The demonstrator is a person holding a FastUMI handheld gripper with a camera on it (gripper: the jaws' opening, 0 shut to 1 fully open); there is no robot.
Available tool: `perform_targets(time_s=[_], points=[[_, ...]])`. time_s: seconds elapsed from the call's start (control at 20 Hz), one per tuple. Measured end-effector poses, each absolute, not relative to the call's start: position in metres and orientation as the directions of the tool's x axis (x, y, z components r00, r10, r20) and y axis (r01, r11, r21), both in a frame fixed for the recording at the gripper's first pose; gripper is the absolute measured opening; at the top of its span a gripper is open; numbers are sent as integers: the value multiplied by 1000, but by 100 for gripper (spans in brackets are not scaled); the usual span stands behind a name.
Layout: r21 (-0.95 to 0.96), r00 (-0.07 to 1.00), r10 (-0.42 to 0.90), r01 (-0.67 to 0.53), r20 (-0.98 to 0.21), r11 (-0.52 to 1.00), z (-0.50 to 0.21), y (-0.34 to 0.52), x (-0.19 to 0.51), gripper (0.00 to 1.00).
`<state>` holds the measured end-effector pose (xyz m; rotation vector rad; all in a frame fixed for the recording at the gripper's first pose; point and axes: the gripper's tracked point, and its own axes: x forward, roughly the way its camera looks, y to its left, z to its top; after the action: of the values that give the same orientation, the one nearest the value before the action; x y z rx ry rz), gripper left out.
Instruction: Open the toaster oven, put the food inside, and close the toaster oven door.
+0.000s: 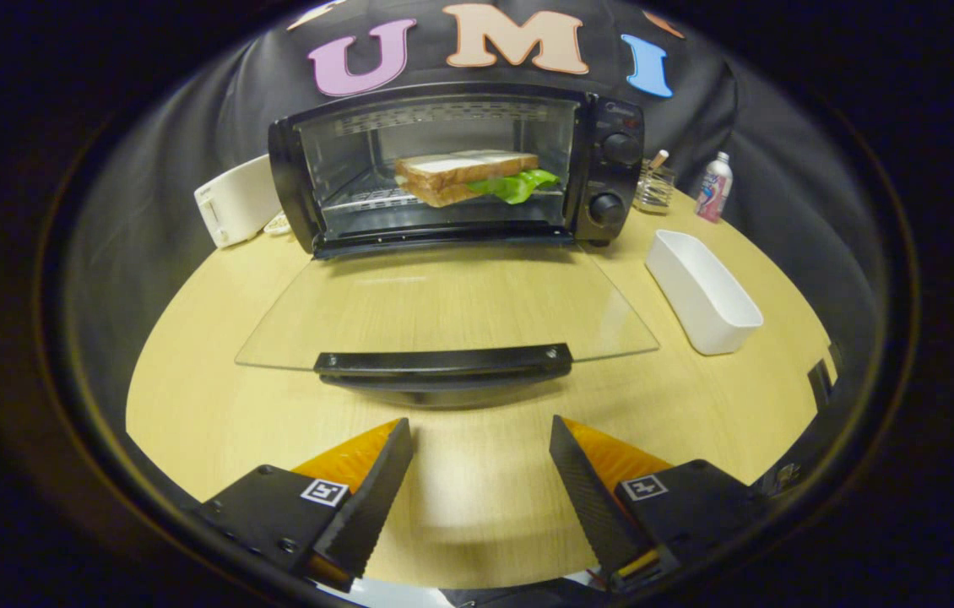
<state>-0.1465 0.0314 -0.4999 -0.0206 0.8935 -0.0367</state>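
the gripper (481, 439) hangs with fingers spread and empty, just short of the handle (443, 361) on the lowered glass door (443, 304). beyond, the sandwich (468, 176) sits inside the toaster oven (612, 160); a white tray (703, 291) lies right.

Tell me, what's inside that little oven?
A sandwich with lettuce sits on the rack inside the toaster oven, its glass door folded down. The sandwich hides the rack behind it. The gripper hovers open, holding nothing.
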Motion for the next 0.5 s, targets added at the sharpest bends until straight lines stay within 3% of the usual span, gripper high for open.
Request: perform_targets(time_s=[0.5], points=[[24,681,1,25,-732,999,-466,38,-131,100]])
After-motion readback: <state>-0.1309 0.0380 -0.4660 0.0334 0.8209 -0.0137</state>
